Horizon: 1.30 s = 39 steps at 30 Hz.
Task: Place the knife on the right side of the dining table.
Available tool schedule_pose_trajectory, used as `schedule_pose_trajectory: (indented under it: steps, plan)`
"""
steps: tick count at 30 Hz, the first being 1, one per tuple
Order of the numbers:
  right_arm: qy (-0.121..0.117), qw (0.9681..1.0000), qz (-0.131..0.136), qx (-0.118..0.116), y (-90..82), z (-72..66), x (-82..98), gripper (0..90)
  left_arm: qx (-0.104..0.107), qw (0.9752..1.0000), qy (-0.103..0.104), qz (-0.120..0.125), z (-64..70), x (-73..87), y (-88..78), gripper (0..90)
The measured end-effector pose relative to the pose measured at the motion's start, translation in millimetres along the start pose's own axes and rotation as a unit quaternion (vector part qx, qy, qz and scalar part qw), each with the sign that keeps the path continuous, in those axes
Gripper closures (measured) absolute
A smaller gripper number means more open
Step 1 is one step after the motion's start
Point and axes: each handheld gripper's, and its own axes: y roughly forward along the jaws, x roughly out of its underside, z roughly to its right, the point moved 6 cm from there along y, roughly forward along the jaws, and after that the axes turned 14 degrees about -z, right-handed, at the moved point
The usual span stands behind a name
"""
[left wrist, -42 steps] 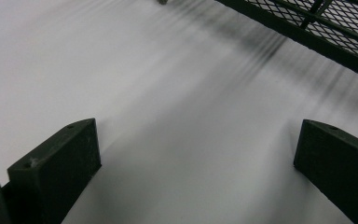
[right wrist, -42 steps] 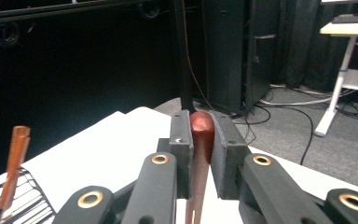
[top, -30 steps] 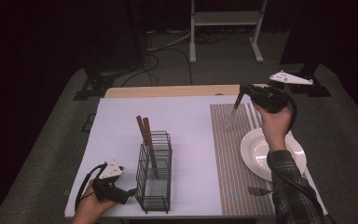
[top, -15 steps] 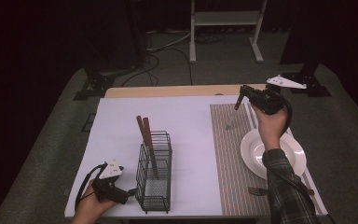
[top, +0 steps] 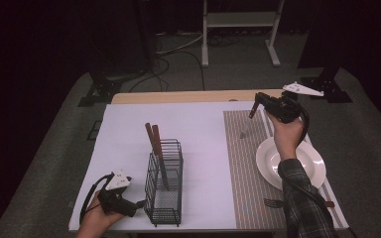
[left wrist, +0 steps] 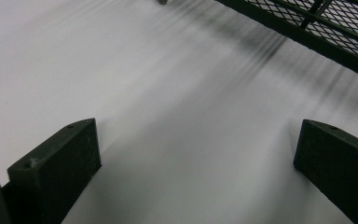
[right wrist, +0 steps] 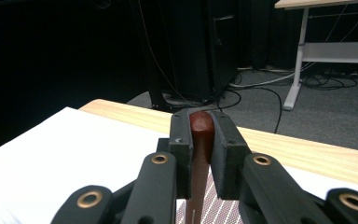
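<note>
Holding red-handled utensil [right wrist: 200, 140] (clamped), plate [top: 312, 171], caddy [top: 166, 181] apart

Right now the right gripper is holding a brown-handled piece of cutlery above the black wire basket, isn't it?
Not quite. The right gripper holds the brown-handled cutlery above the striped placemat, not the black wire basket. The high view shows it.

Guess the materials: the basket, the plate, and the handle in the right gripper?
Basket: looks like black-coated metal wire, thin bars with fine mesh low on the walls. Plate: probably glazed ceramic, plain white with a smooth rim; could be melamine. Utensil handle: reddish-brown with a rounded end and matte look, likely wood, maybe plastic; the right gripper is shut on it.
</note>
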Motion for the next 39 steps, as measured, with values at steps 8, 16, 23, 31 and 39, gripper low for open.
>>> schedule_pose_trajectory:
  steps: [8, 16, 23, 31, 39]
  plan:
    - [0.005, 1.0000, -0.001, 0.001, -4.9, 4.6, 3.2, 78.6, 0.000, 1.0000, 0.000, 0.000, -0.1, 0.0, 0.0, 0.0]
    - [0.011, 0.9999, -0.005, 0.008, -11.2, 11.6, 9.1, 76.1, -0.001, 1.0000, 0.001, 0.000, -0.3, 0.0, 0.0, 0.0]
    - [0.014, 0.9998, -0.006, 0.016, -17.4, 18.4, 12.8, 76.1, -0.001, 1.0000, 0.001, 0.000, -0.3, 0.0, 0.0, 0.0]
    - [0.018, 0.9996, -0.011, 0.022, -21.7, 23.6, 16.3, 75.9, -0.001, 1.0000, 0.001, 0.000, -0.3, -0.1, 0.0, 0.0]
    - [0.026, 0.9991, -0.015, 0.030, -25.8, 33.6, 22.0, 74.4, 0.000, 1.0000, 0.000, 0.000, -0.1, 0.0, 0.1, 0.0]
